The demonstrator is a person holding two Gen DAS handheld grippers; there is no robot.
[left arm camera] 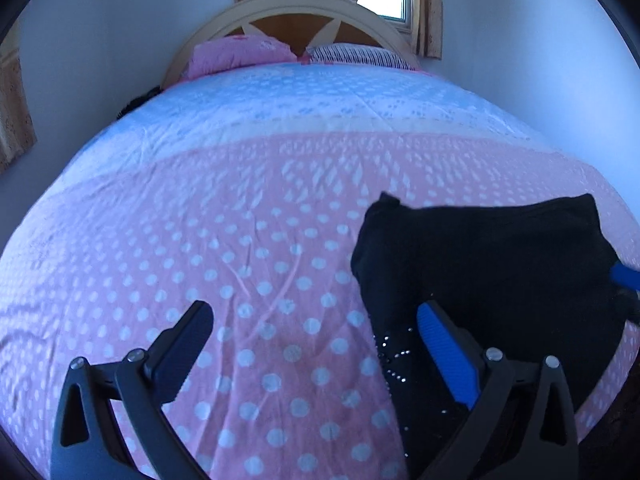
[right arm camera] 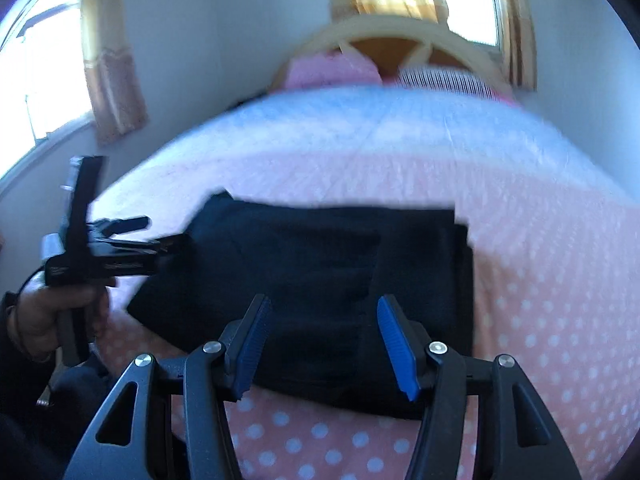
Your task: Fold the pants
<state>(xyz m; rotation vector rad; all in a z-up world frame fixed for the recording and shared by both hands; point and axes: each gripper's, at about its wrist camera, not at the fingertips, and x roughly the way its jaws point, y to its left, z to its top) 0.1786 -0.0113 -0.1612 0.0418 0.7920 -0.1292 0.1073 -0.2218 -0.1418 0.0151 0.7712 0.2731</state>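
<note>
On the polka-dot bedspread [right arm camera: 560, 320] the folded black pants [right arm camera: 320, 272] lie crosswise — right gripper [right arm camera: 324, 344] poised over their near edge, jaws apart; left gripper [left arm camera: 316, 344] off their left end, jaws wide and empty.

Legible text, labels, brands, numbers, signs: none.

One possible marking: faint pale print on the black body of the left tool [right arm camera: 120, 240], seen from the right wrist view, on the side bar above the person's hand [right arm camera: 52, 312]. Motion blur and small size make it unreadable; whether it is lettering or a logo cannot be told.

Black pants [right arm camera: 320, 280]: small silvery studs near one edge in the left wrist view, forming no readable characters.
</note>
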